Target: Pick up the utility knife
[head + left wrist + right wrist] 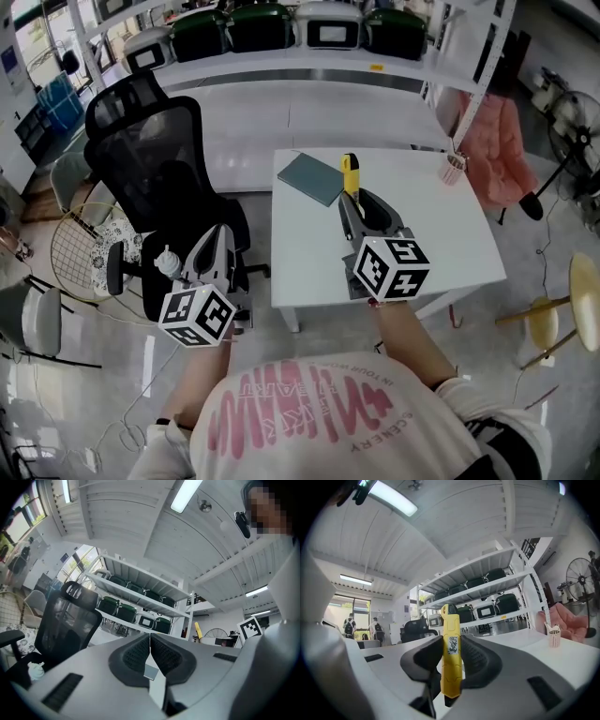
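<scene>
Knife (451, 672) in your right gripper (452, 641): white label (453, 645) with black marks, sitting between the jaws, not legible.
Right cube (391, 267), behind those jaws: black-and-white square markers, no letters. Left cube (197, 316): same.
Your shirt (309, 417), behind both tools: pink print, upside down. One small word looks like "SCENERY"; the rest can't be read.

Glossy yellow plastic utility knife (451, 667); smooth matt white table (441, 234); black mesh chair (141, 159)

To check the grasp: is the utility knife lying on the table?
No, the right gripper clamps the utility knife, clear of the table.
</scene>
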`<act>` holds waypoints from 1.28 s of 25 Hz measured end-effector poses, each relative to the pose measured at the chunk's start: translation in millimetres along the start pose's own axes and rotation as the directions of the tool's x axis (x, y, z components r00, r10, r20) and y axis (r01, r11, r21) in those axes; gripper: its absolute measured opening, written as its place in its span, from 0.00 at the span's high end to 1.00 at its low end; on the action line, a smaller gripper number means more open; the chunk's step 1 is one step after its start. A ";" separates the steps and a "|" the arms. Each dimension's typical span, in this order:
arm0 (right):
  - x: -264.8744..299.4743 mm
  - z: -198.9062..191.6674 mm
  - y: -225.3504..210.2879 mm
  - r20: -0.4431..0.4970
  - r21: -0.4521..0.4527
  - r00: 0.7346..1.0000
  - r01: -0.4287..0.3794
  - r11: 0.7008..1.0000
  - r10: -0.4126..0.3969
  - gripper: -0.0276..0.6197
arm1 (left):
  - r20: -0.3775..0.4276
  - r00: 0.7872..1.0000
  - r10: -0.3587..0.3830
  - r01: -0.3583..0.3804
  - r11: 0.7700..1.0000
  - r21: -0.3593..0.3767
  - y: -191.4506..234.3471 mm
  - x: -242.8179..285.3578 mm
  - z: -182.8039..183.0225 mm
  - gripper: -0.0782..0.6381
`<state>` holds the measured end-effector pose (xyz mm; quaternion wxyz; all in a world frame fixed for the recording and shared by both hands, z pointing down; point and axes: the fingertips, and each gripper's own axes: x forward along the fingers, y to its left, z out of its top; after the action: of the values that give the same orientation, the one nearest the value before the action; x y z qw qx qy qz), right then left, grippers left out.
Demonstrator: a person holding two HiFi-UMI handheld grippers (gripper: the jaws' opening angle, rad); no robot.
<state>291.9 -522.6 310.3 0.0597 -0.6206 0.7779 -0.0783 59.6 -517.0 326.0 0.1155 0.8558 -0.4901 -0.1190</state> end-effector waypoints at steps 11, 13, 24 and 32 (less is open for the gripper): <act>-55.6 5.0 51.8 0.044 0.036 0.993 0.107 0.994 -0.109 0.75 | -0.022 0.988 -0.153 0.153 0.988 0.001 -3.3 -34.7 30.9 0.86; -66.7 3.7 63.7 0.048 0.035 0.991 0.127 0.991 -0.128 0.75 | -0.027 0.985 -0.171 0.171 0.985 0.001 -0.9 -45.5 34.5 0.86; -106.9 -14.3 112.1 0.042 0.046 0.979 0.200 0.979 -0.202 0.75 | -0.066 0.966 -0.248 0.249 0.969 0.003 6.3 -82.8 38.3 0.86; -124.8 -24.3 142.6 0.020 0.024 0.972 0.233 0.972 -0.234 0.75 | -0.083 0.952 -0.293 0.292 0.956 -0.020 15.7 -106.2 40.0 0.86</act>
<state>178.7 -368.7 305.6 0.0653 -0.7080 0.6979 -0.0862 -18.1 -436.0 302.7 0.1206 0.9228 -0.3521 -0.0999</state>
